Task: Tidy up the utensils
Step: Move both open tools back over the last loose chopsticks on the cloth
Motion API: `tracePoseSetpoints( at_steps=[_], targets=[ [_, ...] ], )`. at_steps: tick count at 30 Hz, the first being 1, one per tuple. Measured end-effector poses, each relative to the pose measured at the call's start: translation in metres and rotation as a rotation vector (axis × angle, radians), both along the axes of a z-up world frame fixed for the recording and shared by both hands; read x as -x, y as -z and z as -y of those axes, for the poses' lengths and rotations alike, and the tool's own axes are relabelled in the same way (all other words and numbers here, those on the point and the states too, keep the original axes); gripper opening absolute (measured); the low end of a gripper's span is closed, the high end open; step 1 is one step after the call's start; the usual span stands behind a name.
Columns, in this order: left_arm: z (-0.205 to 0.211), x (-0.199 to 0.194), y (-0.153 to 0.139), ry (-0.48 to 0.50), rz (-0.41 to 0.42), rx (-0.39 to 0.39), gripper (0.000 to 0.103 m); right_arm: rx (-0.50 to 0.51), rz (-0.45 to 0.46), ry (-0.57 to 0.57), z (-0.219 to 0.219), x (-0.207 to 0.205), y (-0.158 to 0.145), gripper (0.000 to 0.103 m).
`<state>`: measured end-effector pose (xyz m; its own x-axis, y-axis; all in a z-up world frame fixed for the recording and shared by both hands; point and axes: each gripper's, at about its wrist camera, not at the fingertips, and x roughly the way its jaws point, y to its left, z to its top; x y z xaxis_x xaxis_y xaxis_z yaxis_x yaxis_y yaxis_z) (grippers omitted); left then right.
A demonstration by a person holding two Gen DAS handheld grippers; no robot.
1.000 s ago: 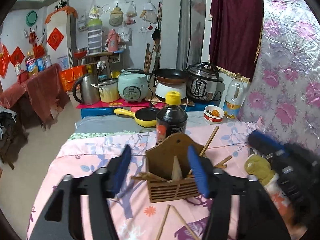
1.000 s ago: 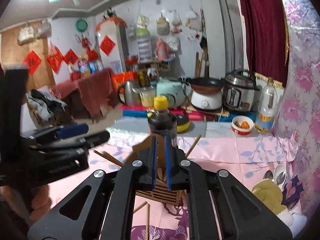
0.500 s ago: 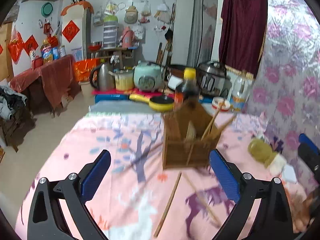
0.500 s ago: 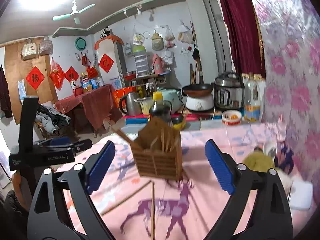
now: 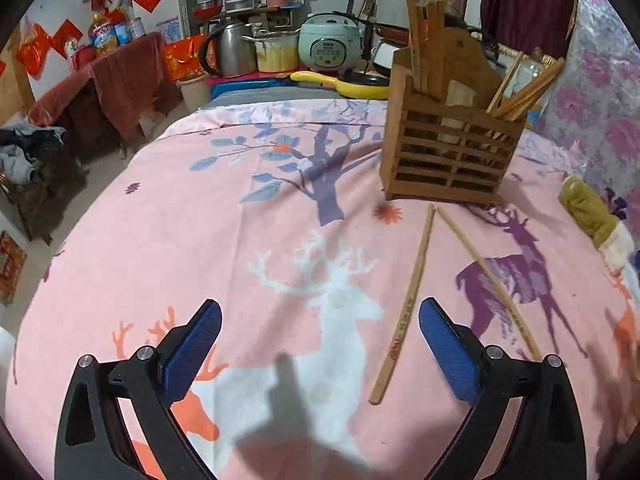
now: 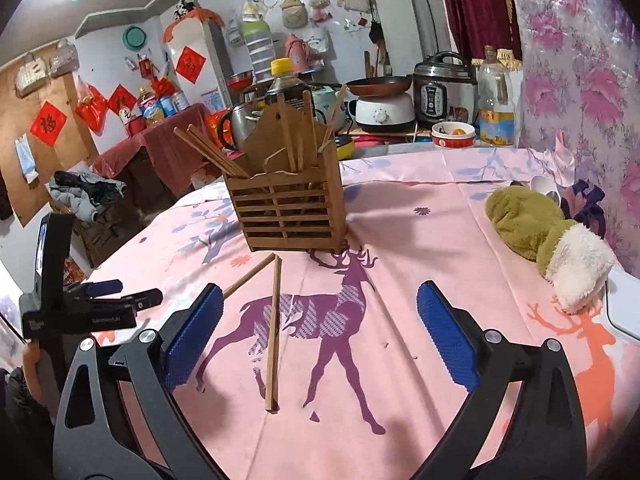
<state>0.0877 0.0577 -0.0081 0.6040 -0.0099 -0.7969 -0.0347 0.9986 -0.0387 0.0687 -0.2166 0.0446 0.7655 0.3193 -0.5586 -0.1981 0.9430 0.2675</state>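
Observation:
A wooden slatted utensil holder (image 5: 448, 148) stands upright on the pink tablecloth with several chopsticks in it; it also shows in the right wrist view (image 6: 288, 212). Two loose wooden chopsticks lie in front of it: one (image 5: 404, 308) just left of my left gripper's right finger, the other (image 5: 488, 276) angled to the right. In the right wrist view one chopstick (image 6: 274, 332) lies between the fingers and the other (image 6: 248, 276) runs left. My left gripper (image 5: 320, 348) is open and empty above the cloth. My right gripper (image 6: 318, 336) is open and empty.
A green and white mitten (image 6: 544, 236) lies on the right of the table (image 5: 160, 240), with spoons (image 6: 546, 188) behind it. A soy sauce bottle (image 6: 286, 84) stands behind the holder. Pots, cookers and a kettle (image 5: 228, 52) sit beyond the far edge. The left gripper (image 6: 92, 304) shows at the right wrist view's left.
Both grippers have opened wide and pulled back from the holder toward the near side of the table. The holder now stands farther away, and the two loose chopsticks lie close to the fingers.

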Motion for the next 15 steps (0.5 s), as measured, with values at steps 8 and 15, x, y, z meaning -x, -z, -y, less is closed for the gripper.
tracePoseSetpoints(
  at_steps=[8, 15],
  targets=[
    [0.016, 0.000, 0.002, 0.010, -0.001, -0.094, 0.097, 0.044, -0.056, -0.043, -0.015, -0.003, 0.011, 0.094],
    [0.009, -0.007, 0.010, -0.026, -0.042, -0.116, 0.097, 0.224, -0.109, -0.148, -0.055, 0.004, 0.033, 0.093]
  ],
)
